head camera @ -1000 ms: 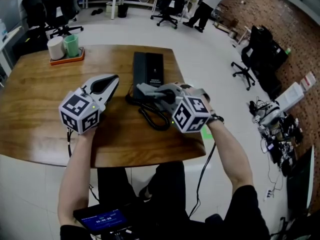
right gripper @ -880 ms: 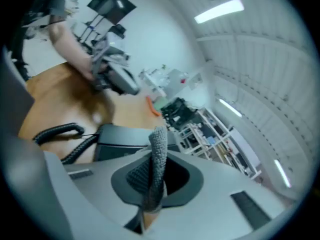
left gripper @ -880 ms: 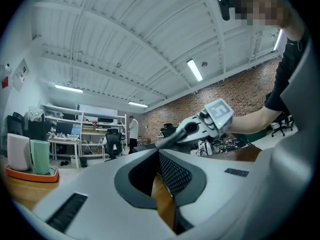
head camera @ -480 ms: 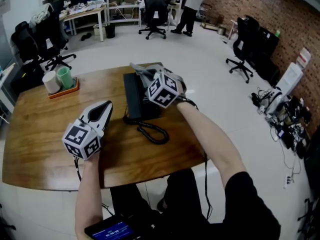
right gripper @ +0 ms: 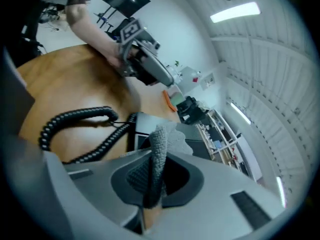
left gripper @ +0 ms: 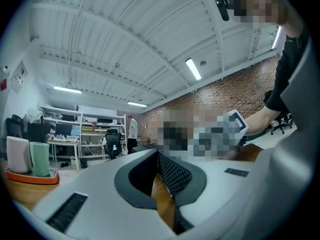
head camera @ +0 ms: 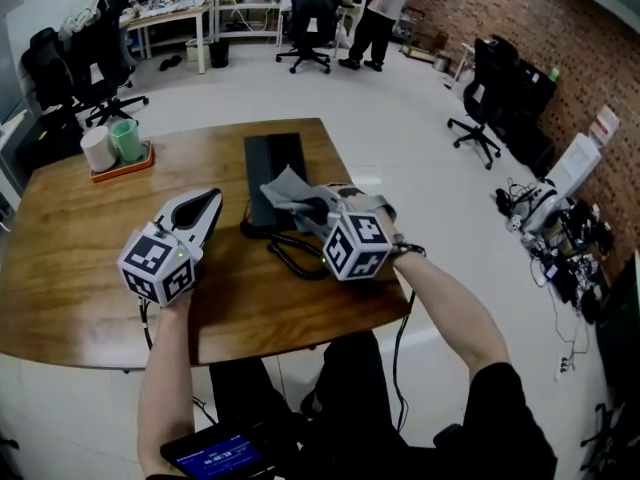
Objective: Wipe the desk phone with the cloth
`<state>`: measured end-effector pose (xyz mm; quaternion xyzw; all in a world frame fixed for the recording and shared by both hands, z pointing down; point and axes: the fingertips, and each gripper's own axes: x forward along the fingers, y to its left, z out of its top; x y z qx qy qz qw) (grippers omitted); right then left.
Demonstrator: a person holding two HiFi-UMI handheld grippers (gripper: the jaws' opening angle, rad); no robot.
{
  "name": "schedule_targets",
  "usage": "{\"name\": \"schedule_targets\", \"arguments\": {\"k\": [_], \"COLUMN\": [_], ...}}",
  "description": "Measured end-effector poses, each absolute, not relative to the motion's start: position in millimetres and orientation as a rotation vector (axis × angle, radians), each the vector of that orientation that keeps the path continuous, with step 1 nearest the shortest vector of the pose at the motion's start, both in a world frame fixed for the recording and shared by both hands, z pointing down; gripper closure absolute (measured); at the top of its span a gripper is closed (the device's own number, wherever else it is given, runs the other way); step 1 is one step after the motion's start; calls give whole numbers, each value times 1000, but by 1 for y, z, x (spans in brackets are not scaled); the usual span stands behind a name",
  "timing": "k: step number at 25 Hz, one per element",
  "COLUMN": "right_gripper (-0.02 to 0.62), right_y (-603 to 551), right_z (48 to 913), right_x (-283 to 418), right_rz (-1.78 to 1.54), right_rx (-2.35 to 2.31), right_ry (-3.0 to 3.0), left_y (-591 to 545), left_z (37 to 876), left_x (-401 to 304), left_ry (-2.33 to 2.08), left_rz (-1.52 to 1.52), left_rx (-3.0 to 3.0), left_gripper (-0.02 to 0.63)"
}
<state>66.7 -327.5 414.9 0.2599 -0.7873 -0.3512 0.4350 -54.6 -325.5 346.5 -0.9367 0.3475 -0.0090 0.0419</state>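
Head view: the left forearm stretches forward, with the left gripper (head camera: 210, 200) low over the wooden table (head camera: 60, 228) beside the desk phone (head camera: 272, 158). The right arm bends inward, its right gripper (head camera: 298, 200) at the phone's near end.
Left gripper view: jaws closed, nothing between.
Right gripper view: jaws clench the grey cloth (right gripper: 159, 149).

Left gripper (head camera: 205, 206) held low on a straight forearm, jaws together, nothing between. Right gripper (head camera: 308, 208) angled toward the left, jaws clamped on cloth (head camera: 288, 189), elbow bent.
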Motion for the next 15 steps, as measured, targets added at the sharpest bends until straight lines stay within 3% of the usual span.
{"name": "schedule_targets", "arguments": {"k": [4,11,15], "right_gripper": [571,571,571], "right_y": [-300,-426,-471], "right_z": [421,320,320], "right_x": [73,104,97], "right_rz": [-859,-716,-691], "right_rx": [486,1174,1250], "right_ry": [-1951,-2096,-2050], "left_y": [-325,-327,-325], "left_z": [347,349,350], "left_x": [-54,-56,-58], "left_ry": [1064,1072,1078], "left_rz": [-31,-21,-15], "left_rx": [-2868,-2881,-2885], "left_gripper": [607,607,607]}}
